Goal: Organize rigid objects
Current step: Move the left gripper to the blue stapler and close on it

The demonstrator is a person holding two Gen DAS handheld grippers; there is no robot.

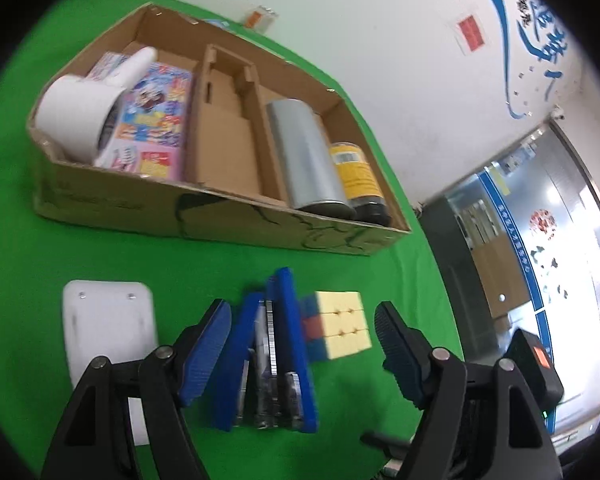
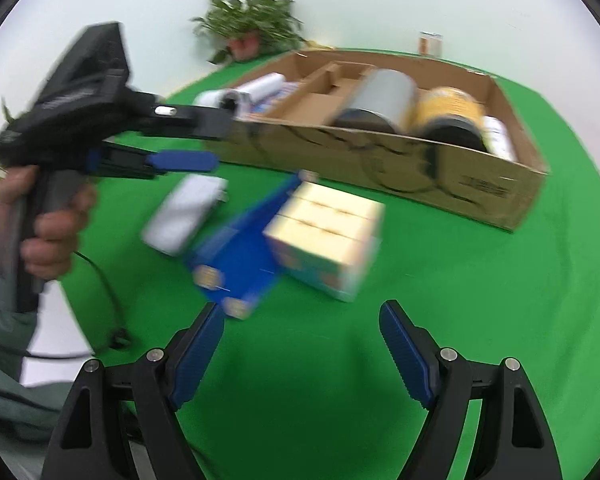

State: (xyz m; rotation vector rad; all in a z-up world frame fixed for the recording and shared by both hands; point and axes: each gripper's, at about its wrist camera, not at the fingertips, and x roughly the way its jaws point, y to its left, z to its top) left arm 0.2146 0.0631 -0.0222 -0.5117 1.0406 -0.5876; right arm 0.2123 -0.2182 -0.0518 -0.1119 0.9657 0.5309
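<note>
A blue stapler (image 1: 274,354) lies on the green cloth between the open jaws of my left gripper (image 1: 304,344), close to its left finger. A puzzle cube (image 1: 338,324) with a yellow top sits just right of the stapler. A white flat block (image 1: 108,332) lies to the left. In the right wrist view my right gripper (image 2: 302,344) is open and empty, short of the cube (image 2: 326,236) and the stapler (image 2: 240,260). The left gripper (image 2: 180,148) shows there too, hand-held above the white block (image 2: 186,210).
A cardboard tray (image 1: 220,216) stands behind, holding a white tape roll (image 1: 80,116), colourful packets (image 1: 156,112), a silver can (image 1: 304,156) and a yellow-labelled jar (image 1: 358,178). A potted plant (image 2: 252,26) stands at the far table edge. A wall rises behind.
</note>
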